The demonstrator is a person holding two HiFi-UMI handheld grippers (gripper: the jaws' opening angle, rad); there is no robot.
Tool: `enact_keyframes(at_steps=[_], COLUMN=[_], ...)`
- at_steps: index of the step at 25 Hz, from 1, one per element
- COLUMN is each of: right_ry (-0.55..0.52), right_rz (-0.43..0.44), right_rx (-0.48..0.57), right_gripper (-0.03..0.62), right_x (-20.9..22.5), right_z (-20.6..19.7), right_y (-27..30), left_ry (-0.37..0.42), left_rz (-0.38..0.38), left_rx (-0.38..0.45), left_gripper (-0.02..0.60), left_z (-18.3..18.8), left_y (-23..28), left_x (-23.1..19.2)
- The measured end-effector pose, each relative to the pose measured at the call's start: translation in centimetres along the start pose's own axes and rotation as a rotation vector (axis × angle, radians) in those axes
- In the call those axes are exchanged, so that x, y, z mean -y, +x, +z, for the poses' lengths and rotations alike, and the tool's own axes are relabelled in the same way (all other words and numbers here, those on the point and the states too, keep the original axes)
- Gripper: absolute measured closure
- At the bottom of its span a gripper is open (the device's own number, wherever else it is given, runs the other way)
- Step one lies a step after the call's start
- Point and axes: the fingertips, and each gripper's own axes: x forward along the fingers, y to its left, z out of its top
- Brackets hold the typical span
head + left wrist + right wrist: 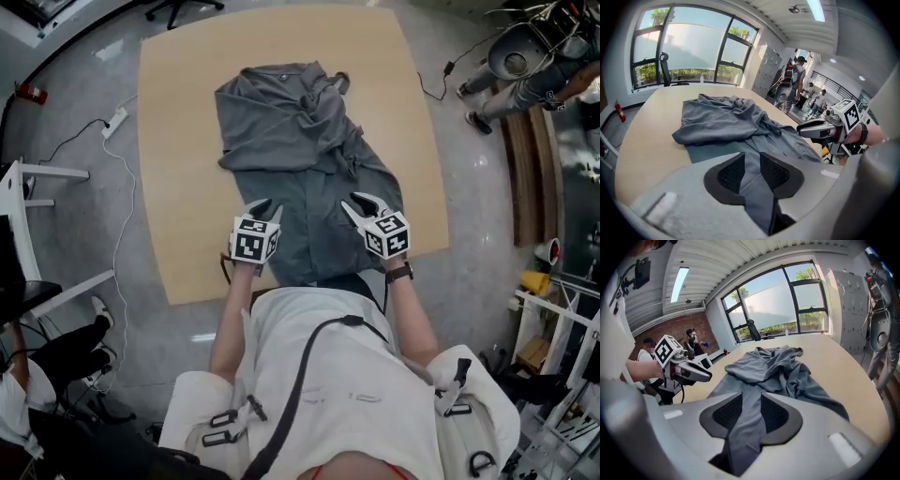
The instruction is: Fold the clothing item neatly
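Note:
A grey garment lies crumpled on the wooden table, bunched at the far end, its near end flatter and hanging over the front edge. My left gripper sits on the near left part of the cloth. In the left gripper view its jaws are shut on a fold of the garment that fills the gap and runs back into the throat. My right gripper sits on the near right part. Its jaws likewise hold a creased strip of the garment.
Bare table wood shows left and right of the garment. On the floor lie a power strip with its cable at the left, and a person's legs show at the upper right. People stand in the background.

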Motion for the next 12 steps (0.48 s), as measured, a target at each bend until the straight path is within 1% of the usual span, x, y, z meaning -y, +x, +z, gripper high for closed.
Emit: enact_keyframes(at_steps=[2,3,5,9,12], right_ry=[-0.002,0.000,-0.003,-0.040,-0.084], right_rz=[-0.045,-0.063,-0.077,-0.058,-0.003], right_rx=[0.055,0.082,0.115,0.146,0.175], right_gripper=[0.487,0.500,0.505,0.507,0.507], right_x=[-1.3,-1.8,-2.7,-3.4,-3.6], right_z=[0.4,0.5,0.0,-1.9,-3.2], right_y=[-1.0,-1.6,-3.0,-6.1,-8.6], left_ry=[0.039,0.054,0.070,0.103,0.090], left_rz=[-0.039,-0.049,-0.059,-0.048,-0.002], left_rx=[0.013,0.023,0.046,0.084,0.103], left_gripper=[0.474,0.474,0.474,0.474,0.474], left_z=[0.4,0.6,0.7,0.1,-1.4], left_y=[-0.2,-0.3,-0.5,-1.1,-1.4], left_x=[1.0,1.5,2.9,6.9,10.0])
